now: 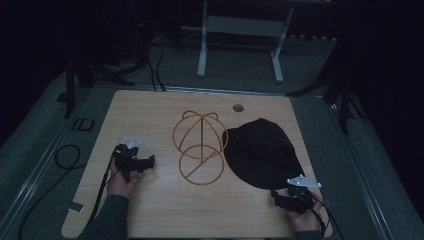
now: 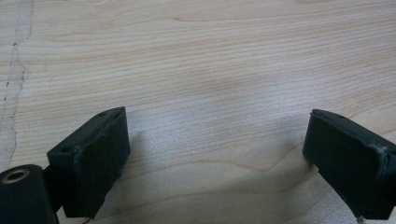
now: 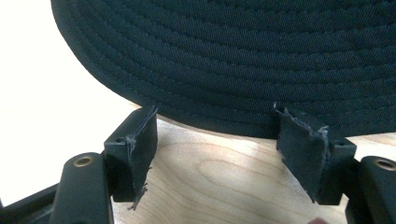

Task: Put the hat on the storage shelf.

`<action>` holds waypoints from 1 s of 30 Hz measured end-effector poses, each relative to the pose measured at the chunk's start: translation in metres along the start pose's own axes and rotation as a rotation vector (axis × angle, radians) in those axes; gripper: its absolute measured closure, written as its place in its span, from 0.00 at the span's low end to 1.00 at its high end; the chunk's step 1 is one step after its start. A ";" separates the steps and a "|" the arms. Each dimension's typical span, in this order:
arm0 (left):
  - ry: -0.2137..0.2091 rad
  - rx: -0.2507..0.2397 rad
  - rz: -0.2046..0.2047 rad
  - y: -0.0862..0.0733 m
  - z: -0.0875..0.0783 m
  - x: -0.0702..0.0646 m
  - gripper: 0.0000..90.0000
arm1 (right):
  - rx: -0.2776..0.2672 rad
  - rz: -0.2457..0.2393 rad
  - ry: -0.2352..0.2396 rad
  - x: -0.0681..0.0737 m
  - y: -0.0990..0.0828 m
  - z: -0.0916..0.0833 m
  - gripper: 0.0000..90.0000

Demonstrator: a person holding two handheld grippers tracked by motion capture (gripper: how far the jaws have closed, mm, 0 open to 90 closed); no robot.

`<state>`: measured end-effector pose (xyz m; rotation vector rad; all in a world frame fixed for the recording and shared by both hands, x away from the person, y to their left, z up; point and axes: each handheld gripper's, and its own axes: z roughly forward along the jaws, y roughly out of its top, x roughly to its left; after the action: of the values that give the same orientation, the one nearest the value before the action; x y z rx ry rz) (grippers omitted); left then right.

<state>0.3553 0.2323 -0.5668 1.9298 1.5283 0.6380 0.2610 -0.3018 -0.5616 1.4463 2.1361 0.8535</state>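
right gripper (image 3: 215, 135) stands spread at the black hat (image 3: 224, 56), whose brim edge reaches its jaw tips; contact is unclear. left gripper (image 2: 215, 154) spread over bare table (image 2: 210, 56).

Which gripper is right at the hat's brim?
The right gripper: its open jaws sit at the black hat's brim edge. The left gripper is open over bare table, beyond the wire stand.

A black hat (image 1: 262, 152) of matt woven cloth, its brim (image 3: 243, 60) ridged with rows of concentric stitching. It lies on a pale wooden table (image 1: 150, 112) with visible grain and a smooth, faintly sheened surface. Beside it stands a thin wire frame (image 1: 200, 147) in a golden, metallic-looking finish. The right gripper (image 3: 215, 140) has matt black plastic jaws faced with frayed, rough dark pads
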 end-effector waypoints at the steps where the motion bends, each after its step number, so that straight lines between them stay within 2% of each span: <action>1: 0.000 0.000 0.000 0.000 0.000 0.000 0.08 | 0.003 -0.002 -0.002 0.000 0.000 0.000 0.30; 3: 0.000 0.000 0.000 0.000 0.000 0.000 0.08 | 0.015 0.000 0.011 0.000 0.000 0.000 0.22; 6: 0.000 0.001 0.001 0.000 0.000 0.000 0.08 | 0.025 -0.010 0.019 0.002 -0.002 -0.001 0.21; 8: 0.000 0.001 0.001 0.000 0.000 0.000 0.08 | 0.029 -0.013 0.021 0.003 -0.002 -0.002 0.22; 9: 0.000 0.000 0.000 0.000 0.000 0.000 0.08 | 0.047 -0.029 0.035 0.003 0.000 -0.005 0.32; 12: 0.000 0.001 0.001 0.000 0.000 0.000 0.08 | 0.069 -0.033 0.044 0.001 0.002 -0.008 0.39; 16: 0.000 0.001 0.001 0.000 0.000 0.000 0.08 | 0.093 -0.063 0.046 0.001 0.003 -0.011 0.41; 18: 0.000 0.001 0.001 0.000 0.000 0.000 0.08 | 0.116 -0.103 0.049 0.002 0.005 -0.015 0.42; 21: 0.000 0.000 0.000 0.000 0.000 0.000 0.08 | 0.119 -0.136 0.041 0.000 0.010 -0.021 0.42; 23: 0.000 0.001 0.001 0.000 0.000 0.000 0.08 | 0.118 -0.141 0.041 -0.001 0.012 -0.022 0.42; 30: 0.000 0.001 0.001 0.000 0.000 0.000 0.08 | 0.136 -0.191 0.089 -0.011 0.032 -0.039 0.49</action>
<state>0.3553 0.2324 -0.5667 1.9319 1.5278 0.6379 0.2618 -0.3129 -0.5113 1.2611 2.3951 0.7261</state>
